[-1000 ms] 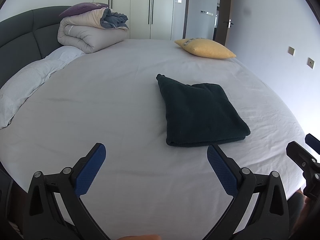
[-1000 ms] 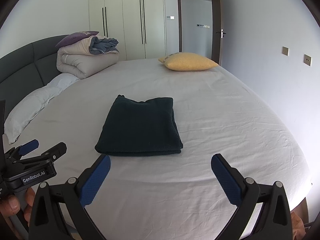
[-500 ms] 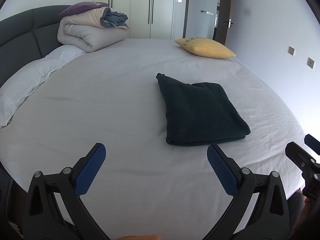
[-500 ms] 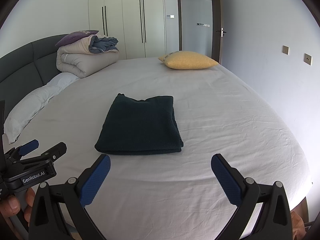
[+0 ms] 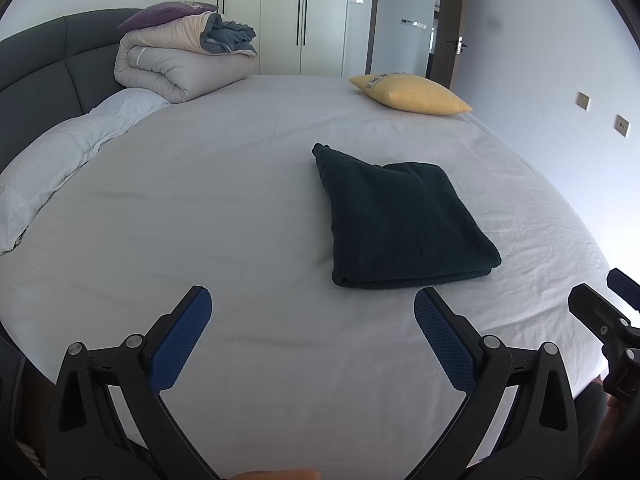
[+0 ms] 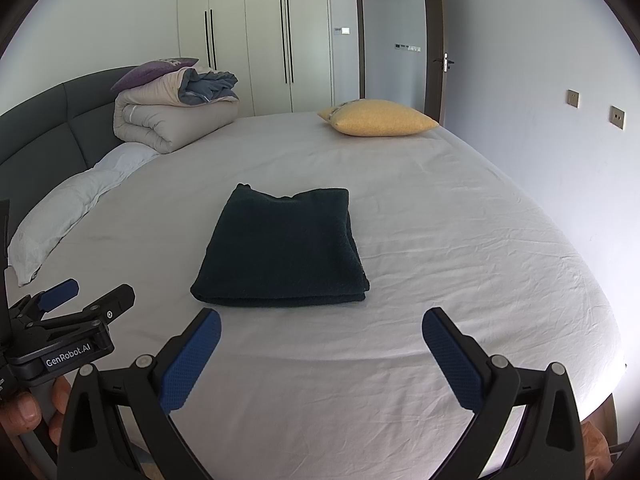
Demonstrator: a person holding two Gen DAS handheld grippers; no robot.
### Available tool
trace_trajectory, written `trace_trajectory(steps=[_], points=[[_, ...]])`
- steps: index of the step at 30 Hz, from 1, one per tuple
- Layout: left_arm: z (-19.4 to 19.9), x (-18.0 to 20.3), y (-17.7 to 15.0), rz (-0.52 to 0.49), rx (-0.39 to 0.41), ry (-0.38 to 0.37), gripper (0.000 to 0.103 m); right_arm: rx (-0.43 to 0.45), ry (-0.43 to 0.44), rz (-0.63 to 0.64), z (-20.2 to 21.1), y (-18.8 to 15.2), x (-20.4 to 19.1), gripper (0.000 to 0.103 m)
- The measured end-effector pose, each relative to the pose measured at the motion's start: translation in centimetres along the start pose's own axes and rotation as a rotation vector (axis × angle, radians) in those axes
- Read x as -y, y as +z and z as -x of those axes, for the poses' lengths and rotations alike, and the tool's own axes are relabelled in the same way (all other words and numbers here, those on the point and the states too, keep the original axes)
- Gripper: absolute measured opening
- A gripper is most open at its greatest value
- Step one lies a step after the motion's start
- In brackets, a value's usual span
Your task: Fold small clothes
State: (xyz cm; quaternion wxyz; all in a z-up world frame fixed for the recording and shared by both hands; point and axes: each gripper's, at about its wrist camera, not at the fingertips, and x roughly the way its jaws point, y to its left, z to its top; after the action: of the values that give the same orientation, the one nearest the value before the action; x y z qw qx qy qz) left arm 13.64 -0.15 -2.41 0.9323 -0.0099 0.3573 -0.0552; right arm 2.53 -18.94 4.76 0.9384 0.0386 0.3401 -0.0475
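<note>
Grippers — left (image 5: 312, 312) and right (image 6: 320, 324) — hover spread wide, empty, near folded dark garment (image 6: 280, 252) on bed (image 6: 440, 240).

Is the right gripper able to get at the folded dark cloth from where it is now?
Probably yes: the right gripper is open, and only bare sheet lies between it and the folded dark cloth.

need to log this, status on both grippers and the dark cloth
Left hand-held gripper open, empty. Right hand-held gripper open, empty. Dark cloth folded flat on bed, untouched. Nothing in the way.
</note>
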Motion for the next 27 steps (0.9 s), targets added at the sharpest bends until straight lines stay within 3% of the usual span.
trace_trajectory(steps=[27], points=[[-0.23,-0.26,-0.13,0.001,-0.007,-0.007,0.103,-0.001,0.000,0.000,0.00,0.04,0.05,0.103]])
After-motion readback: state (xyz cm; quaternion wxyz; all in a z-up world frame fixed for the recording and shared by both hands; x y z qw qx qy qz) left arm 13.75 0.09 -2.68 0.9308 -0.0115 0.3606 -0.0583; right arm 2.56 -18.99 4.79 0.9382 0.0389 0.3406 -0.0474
